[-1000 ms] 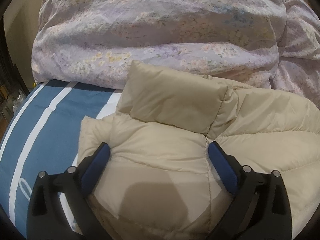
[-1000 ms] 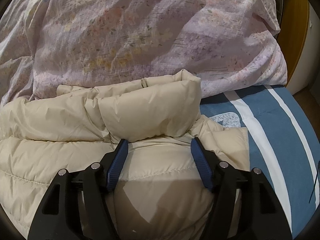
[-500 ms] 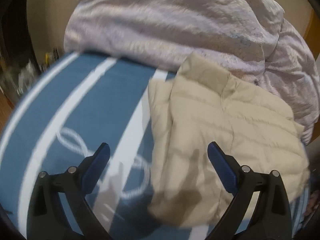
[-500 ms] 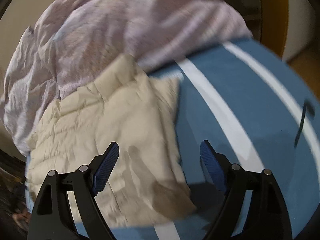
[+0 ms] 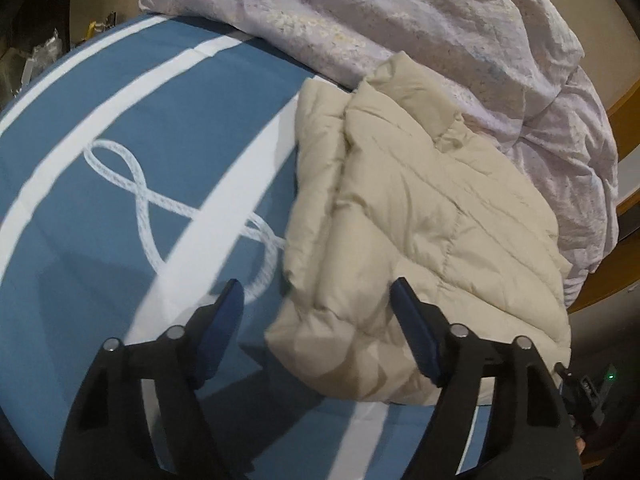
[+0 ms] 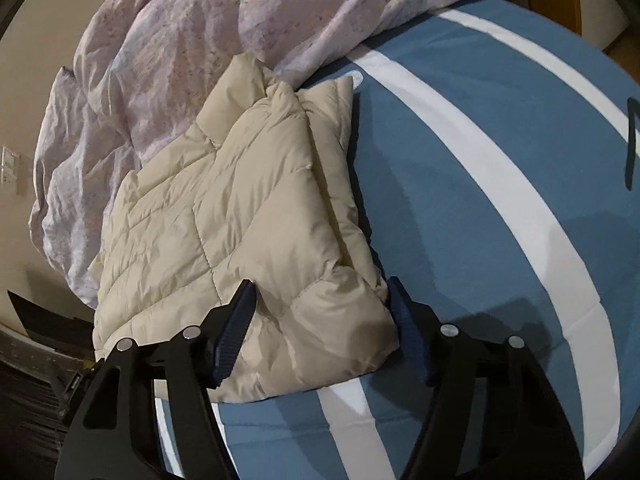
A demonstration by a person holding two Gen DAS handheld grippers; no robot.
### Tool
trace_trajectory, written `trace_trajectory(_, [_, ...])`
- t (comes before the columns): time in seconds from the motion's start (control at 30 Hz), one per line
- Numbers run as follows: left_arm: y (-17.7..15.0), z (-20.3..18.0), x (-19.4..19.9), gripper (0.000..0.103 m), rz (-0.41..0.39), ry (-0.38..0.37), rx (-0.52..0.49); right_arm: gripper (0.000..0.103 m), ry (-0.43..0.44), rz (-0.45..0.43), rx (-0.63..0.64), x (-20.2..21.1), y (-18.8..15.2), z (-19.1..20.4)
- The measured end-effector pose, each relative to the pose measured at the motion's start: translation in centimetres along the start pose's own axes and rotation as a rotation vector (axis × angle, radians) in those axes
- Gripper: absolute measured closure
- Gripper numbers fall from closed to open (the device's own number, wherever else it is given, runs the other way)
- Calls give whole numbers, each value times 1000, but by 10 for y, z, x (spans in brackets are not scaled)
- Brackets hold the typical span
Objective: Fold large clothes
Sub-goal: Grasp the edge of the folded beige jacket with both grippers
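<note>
Blue sheet with white stripes covers the bed (image 5: pixel 120 128), and a lilac duvet (image 5: pixel 400 12) is heaped along its far edge. We find the jacket (image 5: pixel 420 208), beige and quilted, lying on the bed as a compact rectangle, its collar end touching the duvet and its near end close to the bed's near edge. We judge the folding essentially complete: sleeves appear tucked in, layers stacked, no loose part trailing. Only minor squaring of the near corners may remain. The left gripper (image 5: pixel 316 328) hovers above the jacket's near left corner, jaws spread, holding nothing. The right gripper (image 6: pixel 320 320) likewise straddles the near right corner (image 6: pixel 352 328), released.
</note>
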State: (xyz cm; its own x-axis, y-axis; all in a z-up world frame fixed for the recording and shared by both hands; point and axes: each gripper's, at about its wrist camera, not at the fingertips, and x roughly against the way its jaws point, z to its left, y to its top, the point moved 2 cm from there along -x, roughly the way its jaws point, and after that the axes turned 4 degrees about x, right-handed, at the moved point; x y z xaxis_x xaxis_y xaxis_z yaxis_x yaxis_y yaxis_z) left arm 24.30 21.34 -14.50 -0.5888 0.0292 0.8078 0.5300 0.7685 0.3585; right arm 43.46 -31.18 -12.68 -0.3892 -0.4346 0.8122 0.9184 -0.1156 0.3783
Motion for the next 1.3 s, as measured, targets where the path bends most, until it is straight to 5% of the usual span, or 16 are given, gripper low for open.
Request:
trace_trajectory(0.27, [-9,0,-3,74,10,-114,111,75,83,-29,-62,3,-8,-3])
trace_trajectory(0.37, [-10,-1,5,87,-5,-144,110,82,126,-47,-72,12,-10,1])
trace_trajectory(0.8, [-24,49,69,90,-42,-159,97,86,209,-18,31,50,-65,32])
trace_trajectory(1.3, [-56,97,113,90,-43,-149,66,86,163,29,145,67,-124,52])
